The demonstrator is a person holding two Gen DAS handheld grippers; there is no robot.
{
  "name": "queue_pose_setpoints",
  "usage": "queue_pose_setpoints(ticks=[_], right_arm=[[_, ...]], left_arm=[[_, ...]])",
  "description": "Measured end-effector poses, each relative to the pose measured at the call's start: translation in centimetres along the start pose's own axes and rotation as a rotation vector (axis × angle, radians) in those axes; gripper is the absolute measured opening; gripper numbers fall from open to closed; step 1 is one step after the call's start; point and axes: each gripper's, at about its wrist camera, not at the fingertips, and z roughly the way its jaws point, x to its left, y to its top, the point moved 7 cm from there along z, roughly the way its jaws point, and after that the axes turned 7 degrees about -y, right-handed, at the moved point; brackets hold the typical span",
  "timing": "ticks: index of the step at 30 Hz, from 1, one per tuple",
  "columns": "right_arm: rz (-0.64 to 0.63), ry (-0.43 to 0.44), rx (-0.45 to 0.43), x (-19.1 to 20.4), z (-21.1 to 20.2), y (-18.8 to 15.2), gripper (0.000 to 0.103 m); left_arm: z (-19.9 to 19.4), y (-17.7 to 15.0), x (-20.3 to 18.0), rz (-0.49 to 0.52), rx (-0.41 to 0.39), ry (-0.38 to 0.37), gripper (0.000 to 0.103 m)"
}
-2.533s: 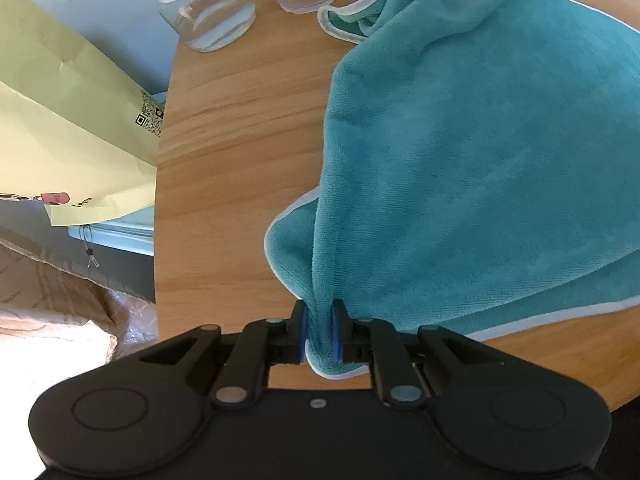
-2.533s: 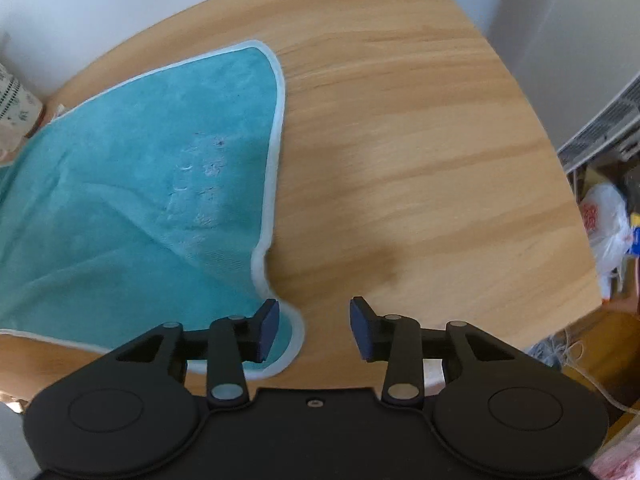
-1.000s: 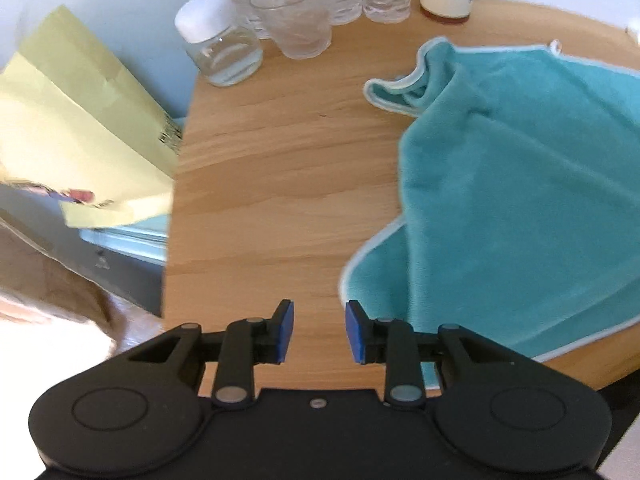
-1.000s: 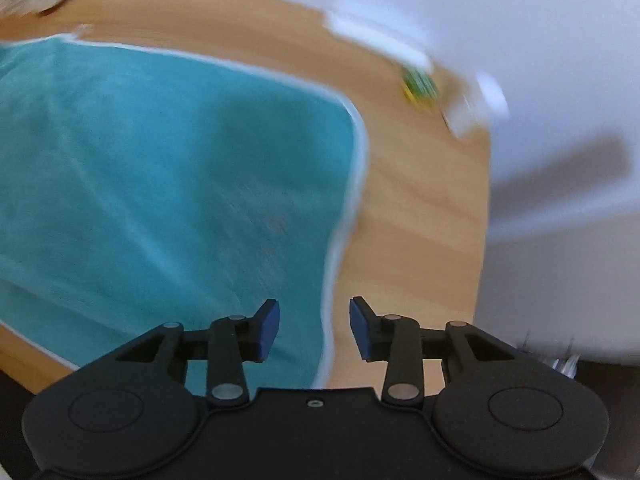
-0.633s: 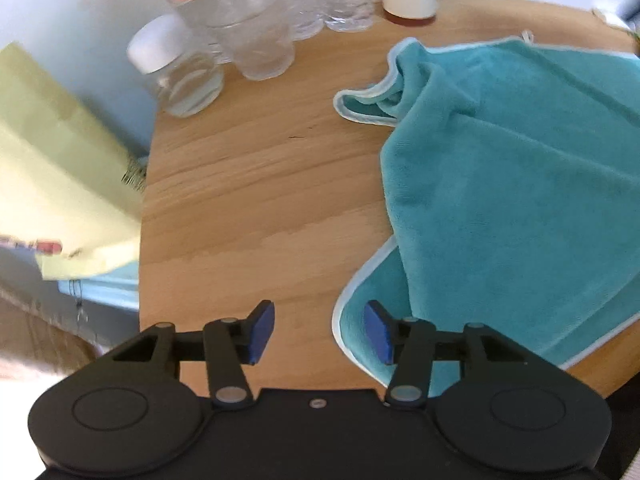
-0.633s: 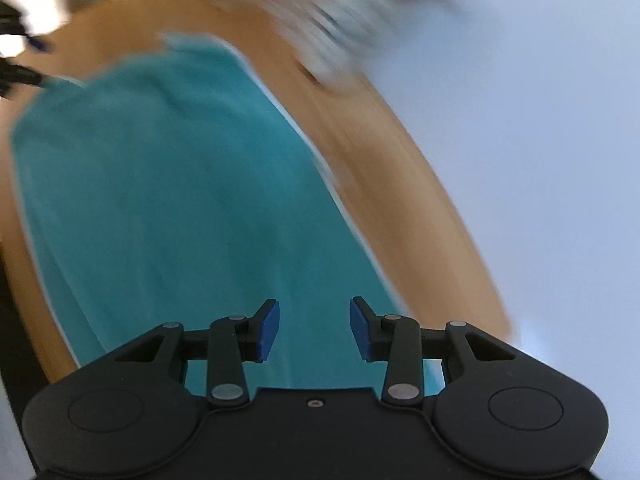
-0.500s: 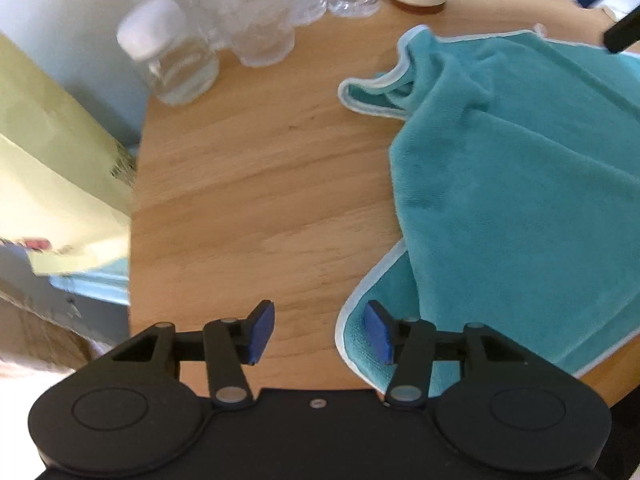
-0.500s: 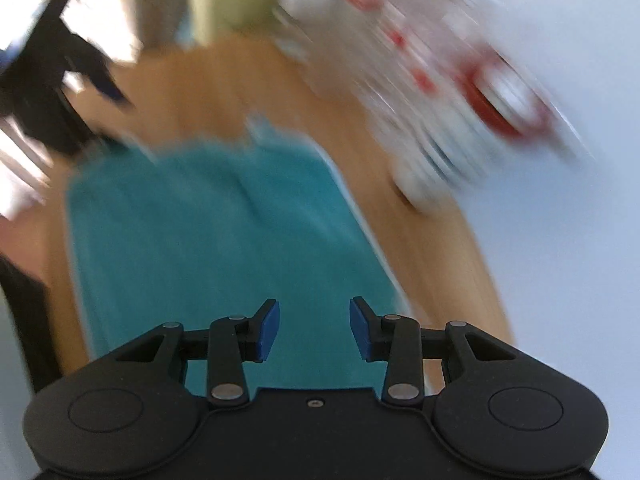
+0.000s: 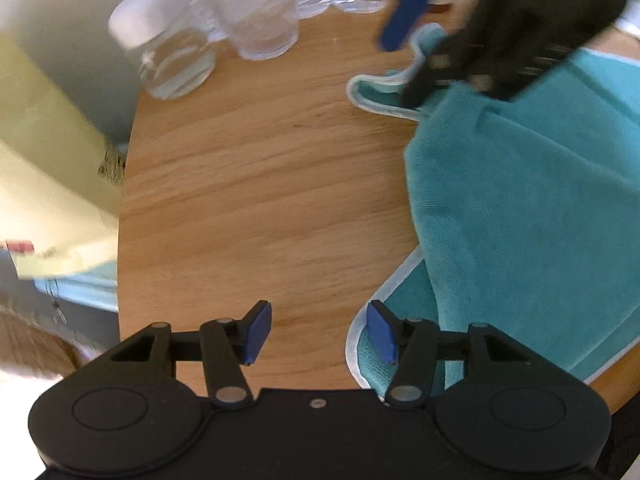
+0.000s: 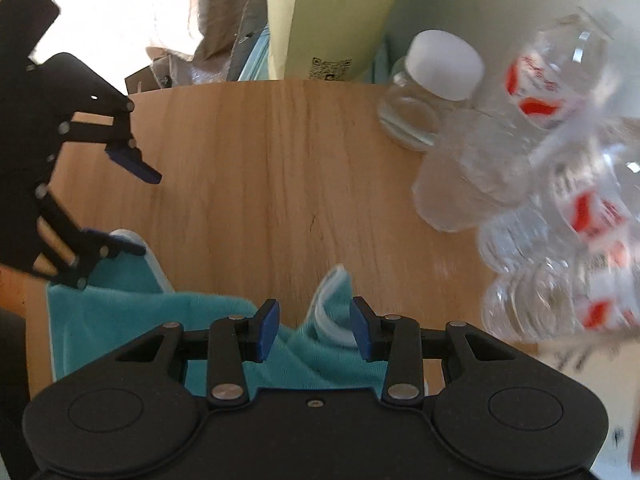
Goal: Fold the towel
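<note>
Toward the left edge of the round wooden table (image 9: 248, 184), the left gripper (image 9: 318, 330) hangs wide open and empty over bare wood; the teal terry towel with white piping (image 9: 528, 216) lies just to its right, its near piped corner under the right-hand pad. From there the towel's left edge runs away along the table toward a bunched far corner. The right gripper (image 10: 314, 330) is nearer that corner — jaws parted, gripping nothing, the upstanding fold between its pads, so closing there looks like the next step. Only the right wrist view shows that fold bracketed; the left wrist view shows the towel's spread. A white-lidded glass jar (image 10: 434, 92) and clear plastic bottles with red labels (image 10: 568, 200) crowd the far rim on the right.
</note>
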Motion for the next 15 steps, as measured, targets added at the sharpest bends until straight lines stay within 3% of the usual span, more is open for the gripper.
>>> queue_pose_setpoints(ticks=[3, 4, 5, 9, 10, 13, 15], right_arm=[[-0.076, -0.015, 0.035, 0.5, 1.3, 0.8, 0.041], [-0.078, -0.019, 0.058, 0.5, 1.8, 0.8, 0.026], [-0.080, -0.027, 0.098, 0.4, 2.5, 0.7, 0.004], [-0.032, 0.021, 0.128, -0.2, 2.6, 0.7, 0.004], [-0.012, 0.025, 0.118, -0.6, 2.3, 0.9, 0.003], [0.077, 0.020, 0.057, -2.4, 0.9, 1.7, 0.003], [0.118, 0.005, 0.005, -3.6, -0.4, 2.4, 0.002]], left_arm=[[0.0, -0.1, 0.3, -0.053, 0.005, -0.015, 0.055], [0.0, -0.2, 0.4, -0.078, 0.005, -0.020, 0.052], [-0.1, -0.2, 0.4, -0.095, -0.002, -0.026, 0.044], [-0.4, -0.2, -0.3, -0.123, -0.033, -0.060, 0.012], [-0.5, -0.3, -0.5, -0.108, -0.041, -0.039, 0.005], [-0.4, -0.7, -0.3, -0.092, -0.047, 0.019, 0.000], [-0.6, -1.2, 0.3, -0.138, -0.048, 0.012, 0.000]])
